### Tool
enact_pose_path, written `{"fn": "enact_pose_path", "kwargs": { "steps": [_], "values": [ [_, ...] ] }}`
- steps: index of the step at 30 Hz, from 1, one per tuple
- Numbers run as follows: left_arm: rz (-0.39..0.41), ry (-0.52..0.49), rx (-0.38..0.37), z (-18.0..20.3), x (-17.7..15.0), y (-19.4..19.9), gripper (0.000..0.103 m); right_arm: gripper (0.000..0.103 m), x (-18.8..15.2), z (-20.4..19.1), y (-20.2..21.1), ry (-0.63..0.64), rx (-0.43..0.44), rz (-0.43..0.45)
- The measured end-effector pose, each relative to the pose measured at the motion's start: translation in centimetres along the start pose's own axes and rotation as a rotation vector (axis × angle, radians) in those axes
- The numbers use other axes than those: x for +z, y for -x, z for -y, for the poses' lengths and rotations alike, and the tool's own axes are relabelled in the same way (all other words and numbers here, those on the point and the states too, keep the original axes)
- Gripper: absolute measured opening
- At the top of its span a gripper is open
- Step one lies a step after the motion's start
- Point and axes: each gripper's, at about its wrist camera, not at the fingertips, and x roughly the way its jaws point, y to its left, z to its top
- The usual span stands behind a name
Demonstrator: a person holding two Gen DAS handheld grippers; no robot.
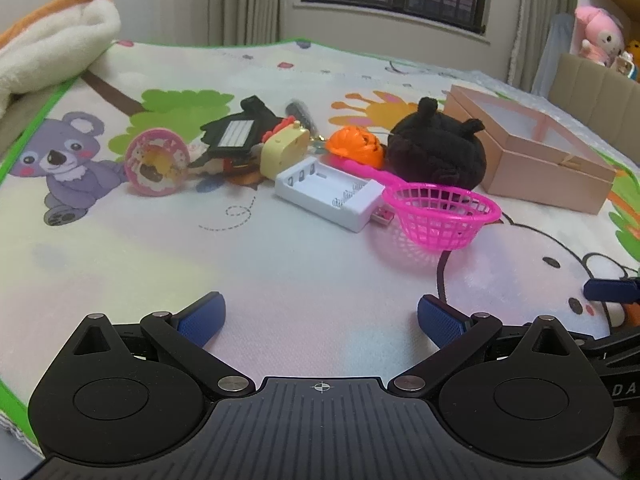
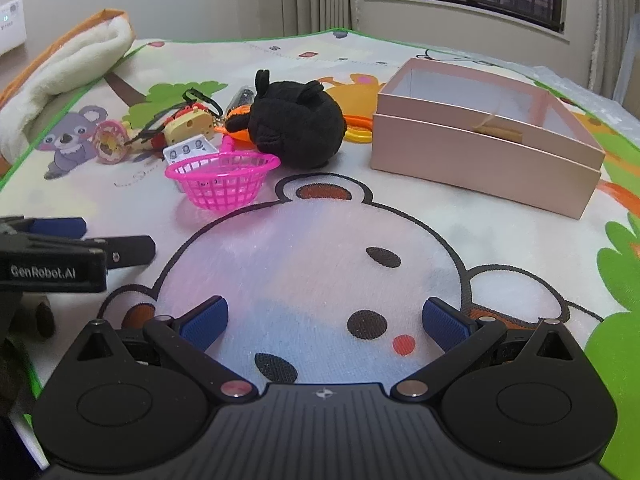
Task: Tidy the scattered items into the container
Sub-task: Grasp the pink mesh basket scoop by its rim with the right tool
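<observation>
Pre-pick stage. Left gripper point(image 1: 320, 316) and right gripper point(image 2: 325, 318) both spread wide, holding 0 items. Toy pile incl. pink net point(image 1: 442, 214) ahead of left; pink box point(image 2: 486, 136) ahead-right of right, looks bare. Next, prob.: reach fwd, grab net.

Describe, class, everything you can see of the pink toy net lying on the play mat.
The pink toy net looks like glossy moulded plastic: a round rim, a bowl of open square mesh and a thin straight handle. It rests tilted on the play mat, bowl empty, opening partly upward. Its handle runs back past the white battery case toward the orange toy, beside the black plush. Neither gripper touches it.
</observation>
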Motion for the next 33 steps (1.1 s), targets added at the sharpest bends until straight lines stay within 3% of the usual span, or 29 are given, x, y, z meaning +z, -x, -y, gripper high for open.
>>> {"fn": "enact_pose_path", "kwargs": {
  "steps": [6, 9, 13, 21, 23, 27, 33],
  "values": [
    [0.017, -0.007, -0.031, -0.5, 0.5, 0.3, 0.103, 0.103, 0.2, -0.1, 0.4, -0.001, -0.005, 0.01],
    [0.12, -0.006, -0.057, -1.6, 1.0, 2.0, 0.103, 0.103, 1.3, -0.6, 1.8, 0.007, 0.029, 0.087],
    [0.232, -0.002, -0.013, -3.0, 1.7, 3.8, 0.103, 0.103, 3.6, -2.6, 2.5, 0.051, 0.011, 0.212],
    [0.204, 0.084, -0.028, -6.4, 2.9, 3.7, 0.103, 0.101, 6.9, -6.5, -3.3, 0.126, 0.049, 0.156],
    [0.186, 0.044, -0.058, -6.2, 3.1, 3.3, 0.103, 0.083, 7.0, -6.7, -4.4, 0.139, 0.069, 0.121],
    [0.143, -0.112, -0.096, -4.4, 3.5, 1.9, 0.103, 0.083, 6.0, -5.6, -2.4, 0.149, 0.092, 0.13],
    [0.085, -0.312, -0.133, -1.3, 5.1, -2.1, 0.103, 0.083, 2.2, -2.2, 3.1, 0.156, -0.024, 0.162]
  ]
}}
